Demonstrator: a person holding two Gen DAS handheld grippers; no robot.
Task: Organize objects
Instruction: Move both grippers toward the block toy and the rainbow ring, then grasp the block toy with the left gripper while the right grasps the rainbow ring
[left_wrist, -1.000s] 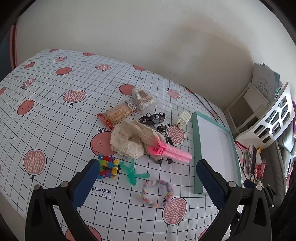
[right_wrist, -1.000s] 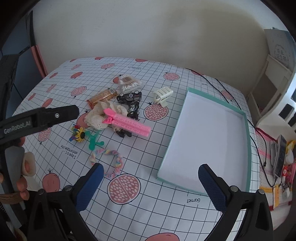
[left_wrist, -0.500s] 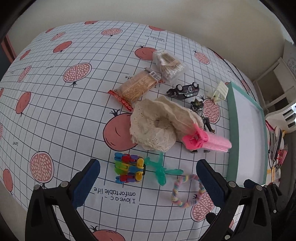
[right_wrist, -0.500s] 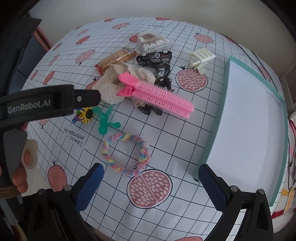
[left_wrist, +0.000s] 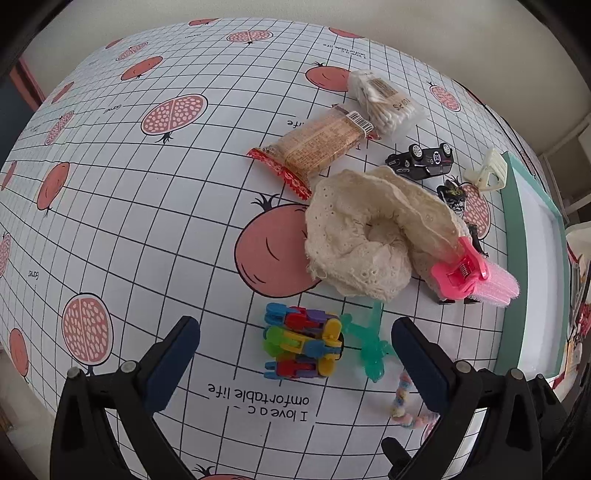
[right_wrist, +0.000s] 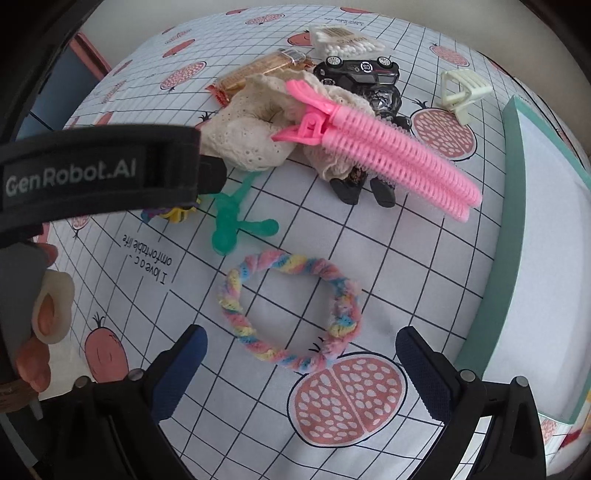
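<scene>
Evidently, both tools were poised for a first pick, judging by how the clutter lay.
Left gripper (left_wrist: 295, 345): fingers spread wide and holding nothing, straddling the stack of coloured clips (left_wrist: 301, 345), which I judge to be its target.
Right gripper (right_wrist: 301, 356): fingers likewise parted and empty, framing the near arc of the pastel hair tie (right_wrist: 291, 308).
Coloured clips: hard glossy plastic, small pegs bunched in a block, well apart from the tray on its far side of the pile.
Pastel hair tie: fuzzy twisted yarn in a closed ring, flat on the cloth, near the tray's long edge.
Tray (right_wrist: 513, 236): shallow, rectangular, teal rim, white floor, nothing in it yet; probably the sorting place.
Green toy (right_wrist: 231, 221): translucent rubbery plastic, lying between clips and hair tie.
Cream scrunchie (left_wrist: 360, 236): ruffled eyelet lace, soft, doughnut-shaped, farther from the tray than the curler.
Pink curler clip (right_wrist: 388, 147): ribbed twin tubes, resting across the scrunchie, pointing toward the tray.
Black toy car (right_wrist: 360, 70): upside down beyond the scrunchie.
Cream claw clip (right_wrist: 463, 92): hard plastic, just beside the tray's far corner.
Tablecloth (left_wrist: 147, 221): smooth, gridded, pomegranate print.
</scene>
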